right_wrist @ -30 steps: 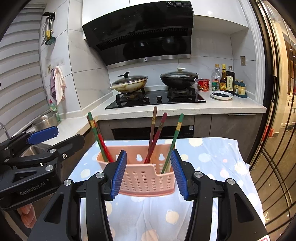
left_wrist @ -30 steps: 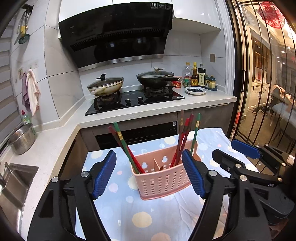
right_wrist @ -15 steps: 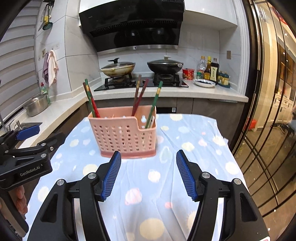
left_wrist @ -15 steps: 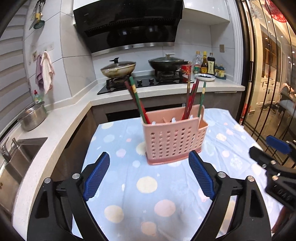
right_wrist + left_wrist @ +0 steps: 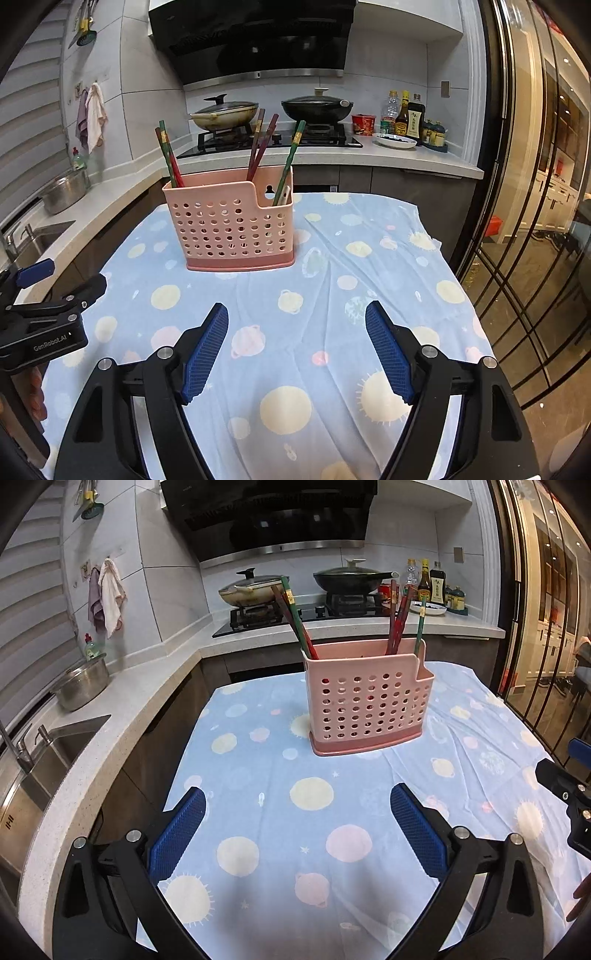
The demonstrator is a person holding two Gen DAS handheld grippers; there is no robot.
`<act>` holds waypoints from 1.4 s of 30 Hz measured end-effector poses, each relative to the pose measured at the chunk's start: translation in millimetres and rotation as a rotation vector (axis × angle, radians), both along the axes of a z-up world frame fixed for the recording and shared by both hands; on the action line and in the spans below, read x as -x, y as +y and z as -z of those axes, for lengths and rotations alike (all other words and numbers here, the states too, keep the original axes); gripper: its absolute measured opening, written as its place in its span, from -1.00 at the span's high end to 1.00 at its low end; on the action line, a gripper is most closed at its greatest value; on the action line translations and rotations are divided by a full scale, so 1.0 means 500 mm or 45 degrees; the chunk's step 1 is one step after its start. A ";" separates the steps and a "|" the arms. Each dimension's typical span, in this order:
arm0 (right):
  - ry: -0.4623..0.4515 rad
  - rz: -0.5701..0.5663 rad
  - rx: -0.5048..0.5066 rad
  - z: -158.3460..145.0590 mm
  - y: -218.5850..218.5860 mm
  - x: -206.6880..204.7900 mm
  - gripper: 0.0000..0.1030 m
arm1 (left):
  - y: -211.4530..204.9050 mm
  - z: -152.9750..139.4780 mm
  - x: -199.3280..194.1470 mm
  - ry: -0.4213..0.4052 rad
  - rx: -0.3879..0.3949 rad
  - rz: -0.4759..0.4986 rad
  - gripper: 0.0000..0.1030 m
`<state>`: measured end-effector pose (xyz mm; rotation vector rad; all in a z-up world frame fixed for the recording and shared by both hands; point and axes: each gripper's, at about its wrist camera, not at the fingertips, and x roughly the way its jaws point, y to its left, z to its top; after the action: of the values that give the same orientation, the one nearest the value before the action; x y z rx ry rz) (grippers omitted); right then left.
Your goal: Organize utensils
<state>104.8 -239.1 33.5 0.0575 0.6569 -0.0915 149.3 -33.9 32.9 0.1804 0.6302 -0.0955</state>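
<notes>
Nearest me, my left gripper (image 5: 297,814) hangs over the planet-print tablecloth (image 5: 258,812) with its jaws spread wide; they have just been opening and nothing sits between the blue pads (image 5: 177,834). My right gripper (image 5: 297,328) is likewise released, its jaws also just opening, with only cloth below. From the right wrist view I see the left gripper's black body at nine o'clock.

Further out at twelve o'clock, the pink perforated utensil caddy (image 5: 365,705) stands upright on the cloth, well apart from both grippers. Red and green chopsticks (image 5: 295,620) lean in its left end, and more chopsticks (image 5: 260,144) rise from its right end.

Beyond, the stove (image 5: 314,613) carries two lidded pans, sauce bottles (image 5: 406,114) stand at one o'clock, and a steel pot (image 5: 81,685) sits beside the sink (image 5: 44,746) at nine o'clock.
</notes>
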 end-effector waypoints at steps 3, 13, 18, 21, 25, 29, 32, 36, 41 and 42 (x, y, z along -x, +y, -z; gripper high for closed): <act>-0.011 0.021 0.026 0.004 -0.002 0.005 -0.58 | 0.002 0.007 0.004 0.012 -0.005 -0.005 -0.86; -0.043 0.092 0.032 0.000 -0.038 0.020 -0.72 | 0.037 0.014 0.009 0.032 0.064 -0.064 -0.86; -0.027 0.092 0.014 0.008 -0.045 0.024 -0.88 | 0.044 0.018 0.012 0.036 0.077 -0.068 -0.86; -0.021 0.100 0.012 0.012 -0.048 0.025 -0.88 | 0.046 0.018 0.013 0.038 0.091 -0.066 -0.86; -0.020 0.107 0.005 0.011 -0.051 0.023 -0.88 | 0.045 0.019 0.015 0.033 0.084 -0.061 -0.86; -0.022 0.102 0.001 0.012 -0.050 0.023 -0.88 | 0.044 0.020 0.018 0.036 0.102 -0.053 -0.86; -0.017 0.094 0.001 0.015 -0.047 0.022 -0.88 | 0.038 0.021 0.018 0.033 0.086 -0.043 -0.86; -0.013 0.088 -0.004 0.017 -0.047 0.022 -0.88 | 0.034 0.022 0.019 0.031 0.079 -0.035 -0.86; -0.005 0.081 -0.013 0.020 -0.045 0.021 -0.88 | 0.034 0.024 0.020 0.021 0.071 -0.040 -0.86; -0.004 0.080 -0.011 0.021 -0.045 0.020 -0.88 | 0.034 0.025 0.020 0.021 0.073 -0.041 -0.86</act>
<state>94.7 -261.5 22.9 0.0871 0.6528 -0.1492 139.2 -16.9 20.5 0.1140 0.6462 -0.0837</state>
